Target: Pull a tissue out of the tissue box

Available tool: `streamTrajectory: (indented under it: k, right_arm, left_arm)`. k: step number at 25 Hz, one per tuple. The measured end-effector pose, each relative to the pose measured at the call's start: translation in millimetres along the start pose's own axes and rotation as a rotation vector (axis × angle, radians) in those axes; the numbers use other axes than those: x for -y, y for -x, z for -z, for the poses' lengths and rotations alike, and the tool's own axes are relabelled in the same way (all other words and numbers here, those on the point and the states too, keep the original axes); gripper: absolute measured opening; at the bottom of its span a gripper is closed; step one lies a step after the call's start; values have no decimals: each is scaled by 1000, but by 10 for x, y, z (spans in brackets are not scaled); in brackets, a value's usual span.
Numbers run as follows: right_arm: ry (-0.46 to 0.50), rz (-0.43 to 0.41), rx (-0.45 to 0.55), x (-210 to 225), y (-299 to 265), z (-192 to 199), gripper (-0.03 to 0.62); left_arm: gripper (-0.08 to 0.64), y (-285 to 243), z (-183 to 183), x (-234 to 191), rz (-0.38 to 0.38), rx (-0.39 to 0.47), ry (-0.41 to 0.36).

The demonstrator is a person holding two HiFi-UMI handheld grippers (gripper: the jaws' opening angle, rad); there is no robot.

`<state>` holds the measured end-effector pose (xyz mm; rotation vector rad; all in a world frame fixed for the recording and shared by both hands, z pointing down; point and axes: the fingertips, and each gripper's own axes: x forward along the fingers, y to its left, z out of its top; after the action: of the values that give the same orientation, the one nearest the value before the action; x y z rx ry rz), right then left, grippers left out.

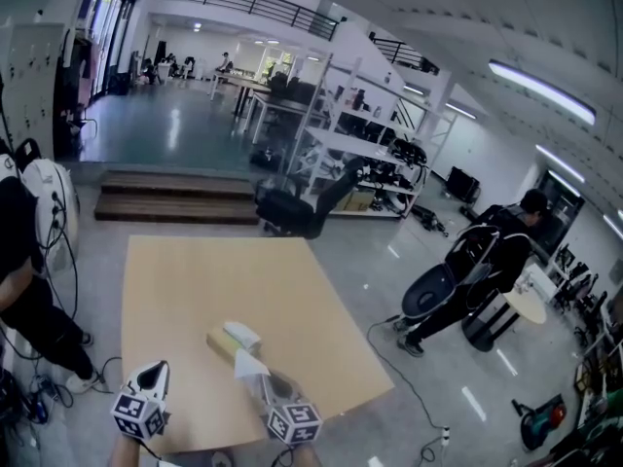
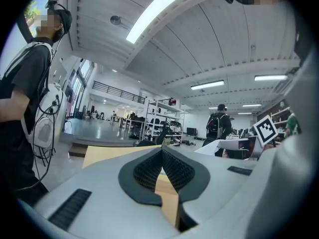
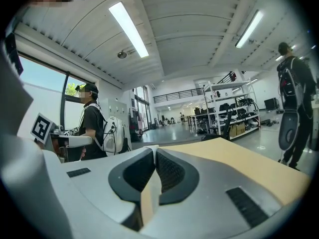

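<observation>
My right gripper (image 1: 263, 383) was clamped on the tissue (image 1: 249, 364) above the box (image 1: 229, 341). My left gripper (image 1: 155, 374) was closed and empty. A slow, straight pull seemed best, so the box would not lift.

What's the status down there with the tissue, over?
Left gripper shut, empty, at near edge of table. Right gripper shut on tissue, just beside tissue box. Nothing blocking.

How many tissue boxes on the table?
1. The tissue box lies on the table near its front edge, ahead of the right gripper, whose jaws pinch a tissue; none seems hidden.
</observation>
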<state>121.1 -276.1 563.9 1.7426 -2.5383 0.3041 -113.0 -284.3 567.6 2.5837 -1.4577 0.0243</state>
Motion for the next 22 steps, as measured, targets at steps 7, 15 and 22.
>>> streamTrajectory:
  k: [7,15,22]
  right_arm:
    - [-6,1,10,-110,158,-13,9]
    - [9,0,12,-207,271,47,9]
    - [33,15,19,-312,332,41,9]
  left_arm:
    - [8,183,-18,21,0,2,3]
    - [8,313,34,68,3,4,-5]
    - [8,420,-8,27,4,10,-14]
